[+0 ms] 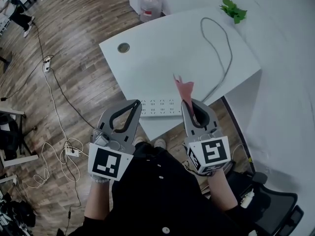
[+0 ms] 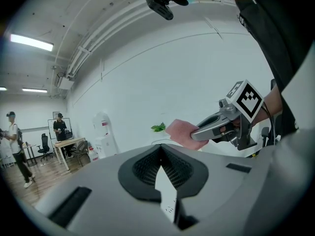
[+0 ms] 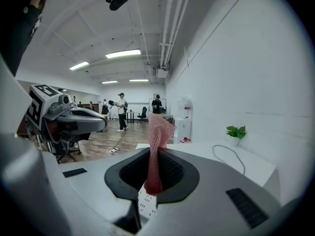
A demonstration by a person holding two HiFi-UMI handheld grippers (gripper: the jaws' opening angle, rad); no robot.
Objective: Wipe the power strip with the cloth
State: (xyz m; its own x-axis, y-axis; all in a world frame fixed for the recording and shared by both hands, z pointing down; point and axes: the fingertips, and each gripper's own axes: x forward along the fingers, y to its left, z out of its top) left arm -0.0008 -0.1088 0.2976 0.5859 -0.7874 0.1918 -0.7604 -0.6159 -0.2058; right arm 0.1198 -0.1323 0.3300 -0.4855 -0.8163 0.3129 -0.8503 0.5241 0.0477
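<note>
A white power strip (image 1: 157, 107) lies along the near edge of the white table (image 1: 162, 58); its grey cable (image 1: 222, 43) loops off to the far right. My right gripper (image 1: 186, 103) hovers just above the strip's right end, shut on a pink cloth (image 1: 184, 89) that sticks up from its tips. In the right gripper view the cloth (image 3: 157, 146) stands upright between the jaws, with the strip (image 3: 145, 203) below. My left gripper (image 1: 137, 103) is shut on nothing above the strip's left end. Through its jaws the left gripper view shows a sliver of the strip (image 2: 167, 191).
A small green plant (image 1: 233, 10) sits at the table's far right corner, and a round cable hole (image 1: 123, 47) at its left. Cords and another power strip (image 1: 72, 151) trail over the wooden floor on the left. A water jug (image 1: 150, 4) stands behind the table. People stand far off.
</note>
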